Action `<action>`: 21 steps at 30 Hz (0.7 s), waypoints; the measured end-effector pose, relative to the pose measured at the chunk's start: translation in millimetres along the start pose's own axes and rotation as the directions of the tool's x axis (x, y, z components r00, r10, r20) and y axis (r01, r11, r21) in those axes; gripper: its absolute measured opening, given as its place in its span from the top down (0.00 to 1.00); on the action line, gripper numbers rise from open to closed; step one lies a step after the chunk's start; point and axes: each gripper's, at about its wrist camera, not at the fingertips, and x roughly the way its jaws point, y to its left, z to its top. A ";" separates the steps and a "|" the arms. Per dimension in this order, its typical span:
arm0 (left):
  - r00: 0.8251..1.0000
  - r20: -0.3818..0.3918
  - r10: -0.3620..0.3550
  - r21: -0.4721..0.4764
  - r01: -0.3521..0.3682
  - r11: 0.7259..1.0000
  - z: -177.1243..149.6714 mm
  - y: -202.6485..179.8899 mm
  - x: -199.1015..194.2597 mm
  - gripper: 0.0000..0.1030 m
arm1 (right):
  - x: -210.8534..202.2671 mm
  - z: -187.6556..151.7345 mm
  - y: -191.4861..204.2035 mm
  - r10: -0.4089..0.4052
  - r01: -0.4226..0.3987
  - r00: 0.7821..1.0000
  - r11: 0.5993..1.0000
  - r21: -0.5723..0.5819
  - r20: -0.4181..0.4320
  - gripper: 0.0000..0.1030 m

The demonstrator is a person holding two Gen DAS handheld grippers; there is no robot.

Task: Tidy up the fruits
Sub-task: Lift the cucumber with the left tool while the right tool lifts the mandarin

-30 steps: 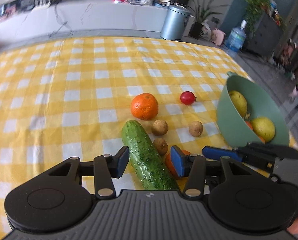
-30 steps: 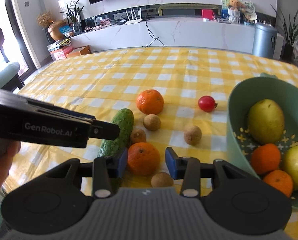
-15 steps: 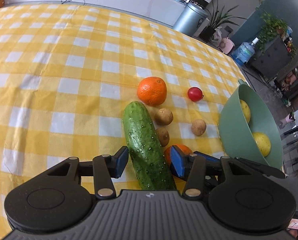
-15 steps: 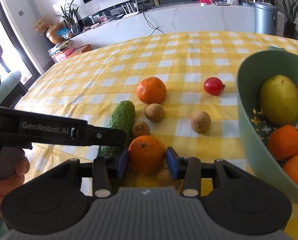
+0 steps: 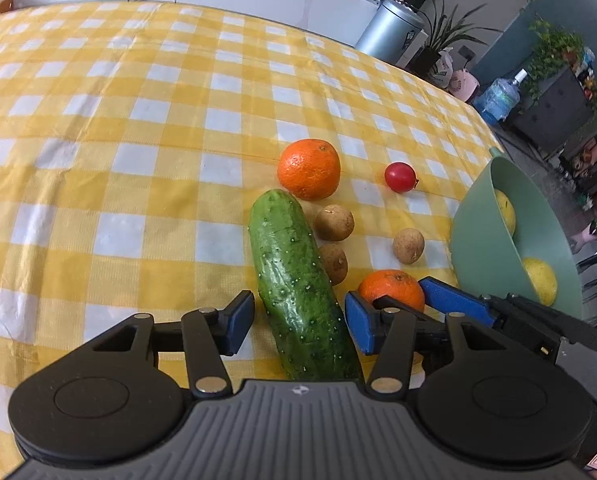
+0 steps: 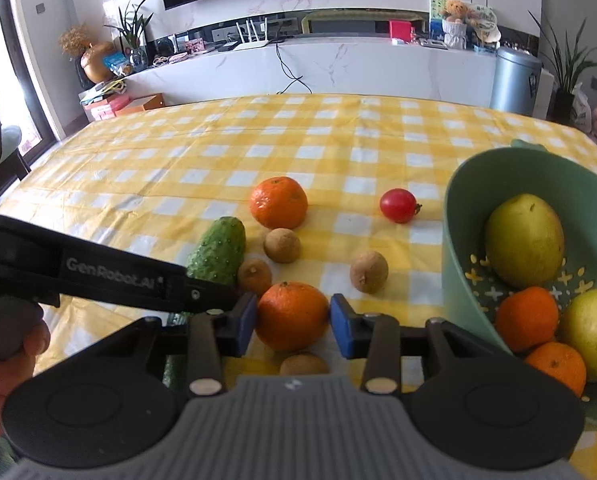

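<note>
A green cucumber (image 5: 298,288) lies on the yellow checked cloth between the jaws of my open left gripper (image 5: 300,322), with gaps on both sides. My right gripper (image 6: 292,320) is open around a near orange (image 6: 292,316), pads close to its sides; this orange also shows in the left wrist view (image 5: 392,290). A second orange (image 6: 278,202), a red cherry tomato (image 6: 398,205) and several small brown fruits (image 6: 368,272) lie further out. A green bowl (image 6: 458,240) at the right holds pears and oranges.
The left gripper's black arm (image 6: 98,272) crosses the right wrist view just left of the right gripper. The table's right edge runs behind the bowl (image 5: 494,236). A white counter (image 6: 338,68) and a metal bin (image 6: 514,80) stand beyond the table.
Both grippers have moved forward and lower. The cucumber now sits deeper between the left jaws, and the right pads have come in closer beside the near orange.
</note>
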 end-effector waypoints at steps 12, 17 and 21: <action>0.997 -0.013 0.073 0.097 -0.071 0.993 0.0 -8.2 -13.7 0.53 | 6.2 -2.4 -0.7 0.000 0.000 1.000 1.000 -0.008 -0.017 0.58; 0.996 -0.023 0.088 0.065 -0.086 0.994 0.8 1.1 -15.2 0.55 | 6.7 -2.7 -0.2 0.001 -0.001 1.000 1.000 -0.005 -0.013 0.58; 0.994 -0.009 0.108 0.076 -0.107 0.991 -0.5 -2.6 -13.1 0.54 | 9.4 -3.5 0.2 -0.007 0.007 1.000 1.000 -0.005 -0.018 0.57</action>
